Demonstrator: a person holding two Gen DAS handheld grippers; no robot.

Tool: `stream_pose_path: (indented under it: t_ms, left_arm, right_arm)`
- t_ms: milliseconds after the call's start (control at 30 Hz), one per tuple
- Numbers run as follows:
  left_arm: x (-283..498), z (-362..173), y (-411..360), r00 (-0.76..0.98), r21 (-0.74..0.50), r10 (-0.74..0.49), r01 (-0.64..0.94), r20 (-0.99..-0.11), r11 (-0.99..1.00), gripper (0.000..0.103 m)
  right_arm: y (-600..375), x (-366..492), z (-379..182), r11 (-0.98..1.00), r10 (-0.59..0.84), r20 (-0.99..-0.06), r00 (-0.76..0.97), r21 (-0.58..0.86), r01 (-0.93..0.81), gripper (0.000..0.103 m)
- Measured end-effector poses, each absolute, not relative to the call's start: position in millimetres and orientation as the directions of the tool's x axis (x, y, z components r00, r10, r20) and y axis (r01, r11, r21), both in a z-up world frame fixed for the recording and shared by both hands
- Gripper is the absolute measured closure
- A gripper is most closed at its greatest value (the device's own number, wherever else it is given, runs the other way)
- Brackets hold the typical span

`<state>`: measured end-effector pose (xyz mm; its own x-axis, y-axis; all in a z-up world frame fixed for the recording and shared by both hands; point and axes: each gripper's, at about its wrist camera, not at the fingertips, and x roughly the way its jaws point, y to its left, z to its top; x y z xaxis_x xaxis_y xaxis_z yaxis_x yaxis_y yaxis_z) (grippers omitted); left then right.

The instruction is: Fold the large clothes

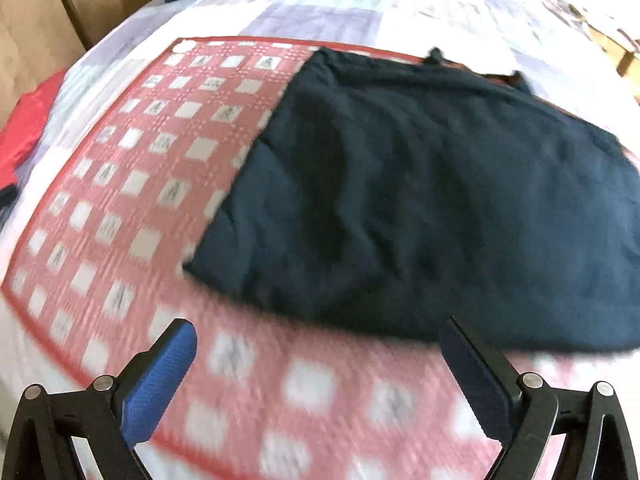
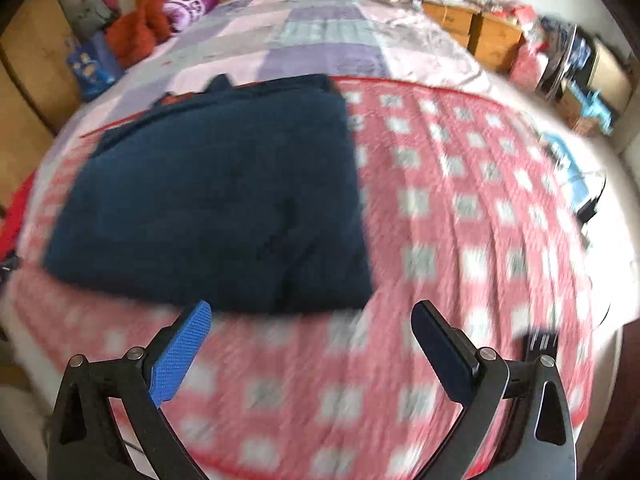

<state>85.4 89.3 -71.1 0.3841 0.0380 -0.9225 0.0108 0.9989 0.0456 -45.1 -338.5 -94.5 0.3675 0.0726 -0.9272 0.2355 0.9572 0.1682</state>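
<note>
Our left gripper (image 1: pixel 316 354) and right gripper (image 2: pixel 310 330) both have their fingers wide apart, holding nothing. Just past them one dark blue garment (image 2: pixel 216 200) lies folded on one red checked mat (image 2: pixel 460 216) on the bed (image 2: pixel 320 40). We think one more fold is next, so we must pinch its near edge.

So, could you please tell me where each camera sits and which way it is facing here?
Left wrist: on the left tool, above the bed, looking forward over the red checked mat at the dark blue garment ahead-right; only its open fingers show.
Right wrist: on the right tool, looking forward, garment ahead-left; only its open fingers show.
Shared: garment, mat and patchwork quilt.
</note>
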Motion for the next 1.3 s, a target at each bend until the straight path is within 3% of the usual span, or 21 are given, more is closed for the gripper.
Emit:
stream_pose_path:
  t_ms: [300,667,867,1000,1300]
  left_arm:
    - [-27,20,25,0.325,0.011,-0.026,0.110,-0.945,0.994,0.003]
    - [-104,131,14,0.485,0.065,-0.062,0.242,-0.873,0.968,0.003]
    - [-130,167,20,0.499,0.018,-0.091,0.210,-0.862,0.978,0.002]
    - [-148,186,16,0.533,0.082,-0.031,0.188,-0.846,0.979,0.001]
    - [-173,190,15,0.509,0.080,-0.024,0.181,-0.861,0.980,0.001]
  right_arm:
    - [-254,-133,11,0.970,0.140,-0.929,0.342,0.198,0.143,0.001]
    - [-194,-195,126,0.977,0.099,-0.907,0.409,0.167,0.133,0.001]
    - [-162,-225,152,0.958,0.105,-0.928,0.357,0.190,0.213,0.001]
    - [-148,-245,161,0.959,0.109,-0.926,0.362,0.193,0.207,0.001]
    - [-147,-263,178,0.956,0.090,-0.918,0.386,0.189,0.226,0.001]
